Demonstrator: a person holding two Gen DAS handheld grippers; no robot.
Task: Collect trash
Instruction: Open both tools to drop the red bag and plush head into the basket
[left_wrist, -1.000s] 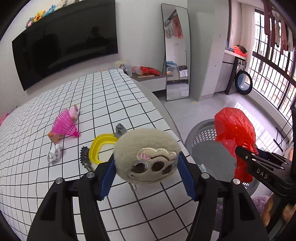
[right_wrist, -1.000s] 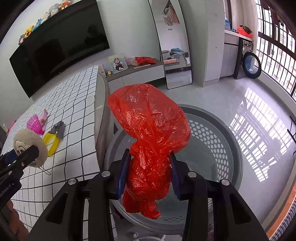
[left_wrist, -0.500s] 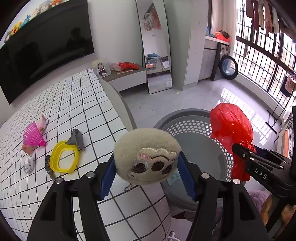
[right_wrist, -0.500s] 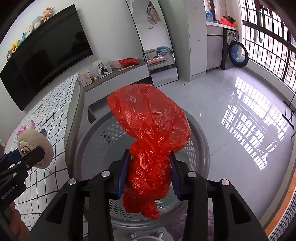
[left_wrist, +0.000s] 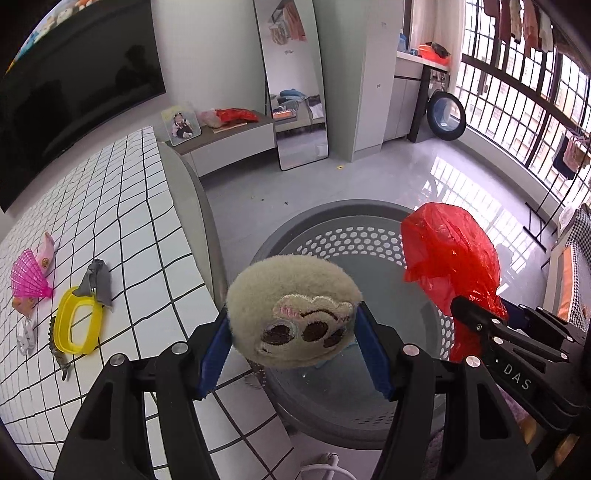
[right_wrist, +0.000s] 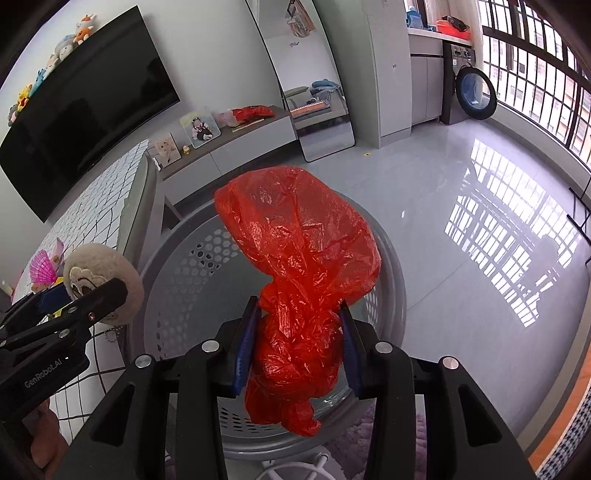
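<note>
In the left wrist view, a round beige plush toy with an embroidered face (left_wrist: 291, 312) is gripped between the blue pads of the left tool (left_wrist: 291, 347), over the near rim of a grey perforated plastic basket (left_wrist: 354, 240).

In the right wrist view, a crumpled red plastic bag (right_wrist: 299, 266) is clamped by the right tool (right_wrist: 297, 350) above that basket.

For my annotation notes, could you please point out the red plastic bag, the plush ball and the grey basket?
red plastic bag (right_wrist: 299, 236): right wrist view, on its puffed upper part.
plush ball (left_wrist: 291, 295): left wrist view, on its fuzzy top above the embroidered face.
grey basket (left_wrist: 354, 243): left wrist view, on its perforated far wall.
</note>
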